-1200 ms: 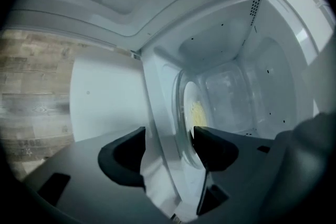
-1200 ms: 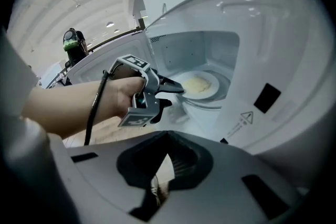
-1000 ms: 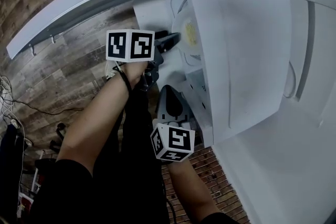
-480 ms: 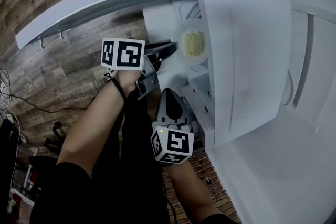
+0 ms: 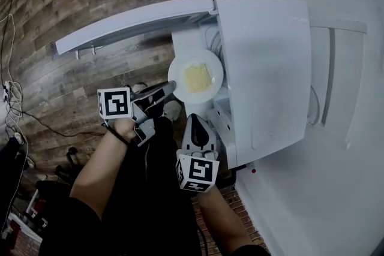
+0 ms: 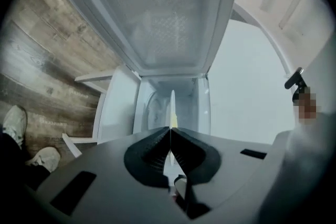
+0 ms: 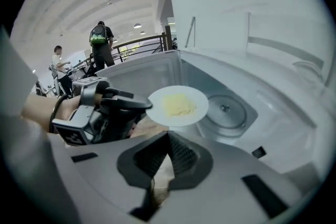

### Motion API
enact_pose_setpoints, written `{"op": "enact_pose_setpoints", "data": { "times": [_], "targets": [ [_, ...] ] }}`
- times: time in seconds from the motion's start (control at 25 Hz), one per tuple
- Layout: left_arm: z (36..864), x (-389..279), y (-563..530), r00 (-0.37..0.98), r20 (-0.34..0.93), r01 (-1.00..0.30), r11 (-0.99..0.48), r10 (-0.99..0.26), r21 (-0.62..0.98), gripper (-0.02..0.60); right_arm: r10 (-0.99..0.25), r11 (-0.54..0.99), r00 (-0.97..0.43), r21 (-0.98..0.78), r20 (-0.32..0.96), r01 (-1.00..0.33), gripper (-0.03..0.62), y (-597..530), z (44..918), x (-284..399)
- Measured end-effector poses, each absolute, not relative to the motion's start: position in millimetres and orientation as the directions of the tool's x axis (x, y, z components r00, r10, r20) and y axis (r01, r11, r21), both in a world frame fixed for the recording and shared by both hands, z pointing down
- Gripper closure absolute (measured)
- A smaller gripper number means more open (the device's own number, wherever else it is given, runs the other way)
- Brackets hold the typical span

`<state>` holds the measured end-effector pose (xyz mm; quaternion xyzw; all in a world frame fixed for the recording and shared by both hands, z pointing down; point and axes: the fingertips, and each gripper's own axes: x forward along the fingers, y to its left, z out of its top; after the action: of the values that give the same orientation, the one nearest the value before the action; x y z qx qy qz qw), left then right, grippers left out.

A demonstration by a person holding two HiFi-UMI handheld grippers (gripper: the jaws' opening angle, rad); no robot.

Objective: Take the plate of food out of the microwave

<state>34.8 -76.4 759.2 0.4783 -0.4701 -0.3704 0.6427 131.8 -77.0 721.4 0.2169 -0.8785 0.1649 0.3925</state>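
Observation:
A white plate [image 5: 195, 76] with yellow food [image 5: 197, 77] hangs level just outside the open white microwave [image 5: 270, 69]. My left gripper [image 5: 170, 87] is shut on the plate's near rim. In the left gripper view the plate [image 6: 171, 105] shows edge-on as a thin line pinched between the shut left gripper [image 6: 170, 128]. The right gripper view shows the plate [image 7: 178, 106] and the left gripper [image 7: 146, 105] in front of the glass turntable [image 7: 226, 110]. My right gripper [image 7: 168, 134] is shut on nothing, below the plate by the microwave's front [image 5: 198, 123].
The microwave door [image 5: 132, 24] stands swung open to the left above the wooden floor [image 5: 72, 87]. Shoes [image 6: 18, 123] and the person's dark legs are below. Cables [image 5: 12, 111] lie at the left. People [image 7: 100, 39] stand far off by a railing.
The left gripper shut on the plate's rim inside the microwave and drew the plate out to the front of the opening. The right gripper rose slightly.

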Motion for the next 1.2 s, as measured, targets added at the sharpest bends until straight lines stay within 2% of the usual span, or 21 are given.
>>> {"op": "enact_pose_setpoints", "data": {
  "times": [0.16,0.44,0.68,0.88,1.2],
  "targets": [
    [708.1,25.6,-57.0,0.195,0.197,0.128,0.224,-0.961,0.966,0.572,-0.258,0.877,-0.638,-0.101,0.725,-0.469,0.588,-87.1,678.7,126.1],
    [586.7,20.1,-56.9,0.148,0.153,0.134,0.174,-0.977,0.976,0.572,-0.365,0.862,-0.697,-0.058,0.617,-0.504,0.588,-125.1,560.3,112.4],
    [449.0,-14.5,-103.1,0.107,0.024,0.063,0.031,-0.994,0.998,0.572,-0.499,0.823,-0.751,-0.036,0.434,-0.567,0.588,-165.5,433.8,83.4],
    [359.5,-23.4,-120.1,0.074,-0.051,0.042,-0.048,-0.996,0.998,0.572,-0.592,0.768,-0.743,-0.060,0.312,-0.637,0.588,-181.3,344.1,88.5],
    [290.5,-31.6,-124.4,0.025,-0.010,-0.027,-0.011,-1.000,1.000,0.572,-0.681,0.700,-0.702,-0.098,0.207,-0.708,0.588,-198.0,267.4,98.2]
  ]
}}
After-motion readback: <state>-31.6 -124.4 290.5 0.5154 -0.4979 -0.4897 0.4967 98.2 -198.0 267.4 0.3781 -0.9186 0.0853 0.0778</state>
